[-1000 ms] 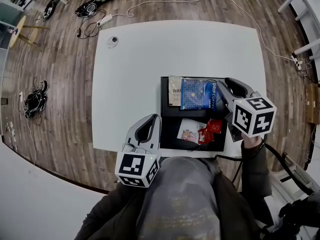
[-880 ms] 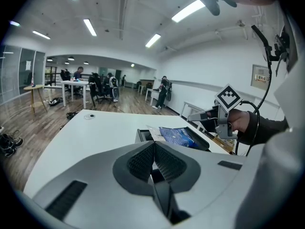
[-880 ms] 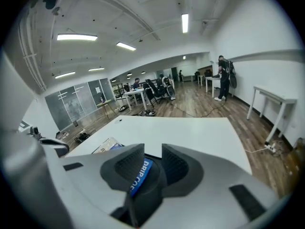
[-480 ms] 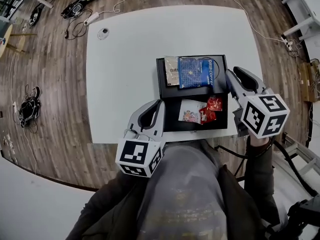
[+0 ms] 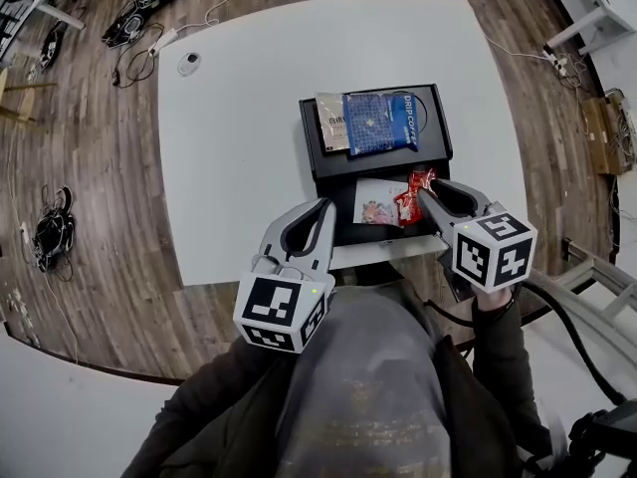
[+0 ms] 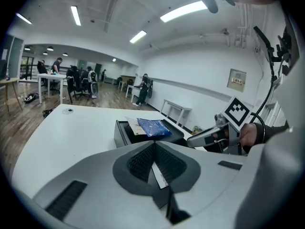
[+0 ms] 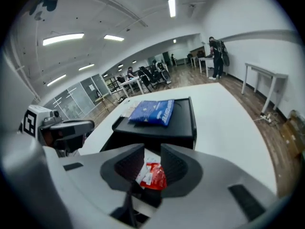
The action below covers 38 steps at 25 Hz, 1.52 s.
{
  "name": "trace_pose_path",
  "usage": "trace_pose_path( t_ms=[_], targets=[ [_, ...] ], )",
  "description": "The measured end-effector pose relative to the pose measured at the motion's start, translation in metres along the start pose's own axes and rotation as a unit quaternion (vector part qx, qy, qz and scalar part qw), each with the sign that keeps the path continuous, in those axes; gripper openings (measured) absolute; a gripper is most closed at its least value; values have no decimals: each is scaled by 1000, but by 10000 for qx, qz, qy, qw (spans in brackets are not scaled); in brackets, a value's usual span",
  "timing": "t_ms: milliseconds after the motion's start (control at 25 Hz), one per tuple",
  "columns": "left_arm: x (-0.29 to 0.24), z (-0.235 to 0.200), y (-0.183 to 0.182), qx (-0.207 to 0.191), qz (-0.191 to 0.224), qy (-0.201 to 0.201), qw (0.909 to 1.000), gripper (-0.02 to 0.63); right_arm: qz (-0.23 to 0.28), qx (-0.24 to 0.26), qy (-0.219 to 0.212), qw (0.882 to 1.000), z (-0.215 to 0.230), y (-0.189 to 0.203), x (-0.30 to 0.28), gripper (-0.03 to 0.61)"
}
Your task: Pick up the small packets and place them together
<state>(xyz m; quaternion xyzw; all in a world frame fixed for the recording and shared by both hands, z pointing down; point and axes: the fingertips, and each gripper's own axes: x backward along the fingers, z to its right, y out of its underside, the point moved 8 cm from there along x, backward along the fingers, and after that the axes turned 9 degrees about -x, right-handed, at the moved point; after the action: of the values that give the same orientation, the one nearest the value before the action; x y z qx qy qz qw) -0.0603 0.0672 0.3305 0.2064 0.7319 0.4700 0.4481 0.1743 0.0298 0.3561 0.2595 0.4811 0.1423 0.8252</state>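
1. White table (image 5: 239, 118): a black tray (image 5: 338, 172) stands at its near edge, slightly right of the middle.
2. Tray, far half: a blue packet (image 5: 378, 120) partly overlaps a beige packet (image 5: 331, 120) on its left.
3. Tray, near half: a white printed packet (image 5: 376, 207), with the red packets (image 5: 407, 208) just beside it on the right.
4. Right gripper (image 5: 425, 195): jaws spread, tips over the tray's near right part; the red packets show in the gap, not pinched.
5. Left gripper (image 5: 320, 207): jaws pressed together, holding nothing, at the tray's near left corner.
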Motion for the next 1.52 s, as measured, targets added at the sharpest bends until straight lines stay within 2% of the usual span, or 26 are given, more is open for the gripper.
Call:
trace_pose_path(
  t_ms=[320, 600, 760, 1040, 1120, 1280, 1520],
  targets=[
    [1, -7, 2, 50, -76, -40, 10000, 6, -801, 386, 704, 9936, -1, 13, -34, 106],
    [-4, -24, 0, 155, -82, -70, 9998, 6, -1148, 680, 1226, 9834, -1, 6, -57, 118],
    [-13, -33, -1, 230, -65, 7, 9997, 6, -1287, 662, 1519, 9777, 1, 4, -65, 118],
    [-21, -48, 2, 371, -80, 187, 9991, 6, -1623, 984, 2078, 9596, 1, 5, -78, 118],
    [-22, -52, 3, 400, -98, 207, 9989, 6, -1845, 1125, 2070, 9542, -3, 9, -83, 118],
    [-18, -61, 2, 435, -102, 177, 9988, 6, -1851, 979, 1758, 9619, -13, 10, -85, 118],
    [-14, -67, 7, 445, -163, 119, 9988, 6, -1875, 972, 1824, 9603, -12, 11, -89, 118]
  ],
)
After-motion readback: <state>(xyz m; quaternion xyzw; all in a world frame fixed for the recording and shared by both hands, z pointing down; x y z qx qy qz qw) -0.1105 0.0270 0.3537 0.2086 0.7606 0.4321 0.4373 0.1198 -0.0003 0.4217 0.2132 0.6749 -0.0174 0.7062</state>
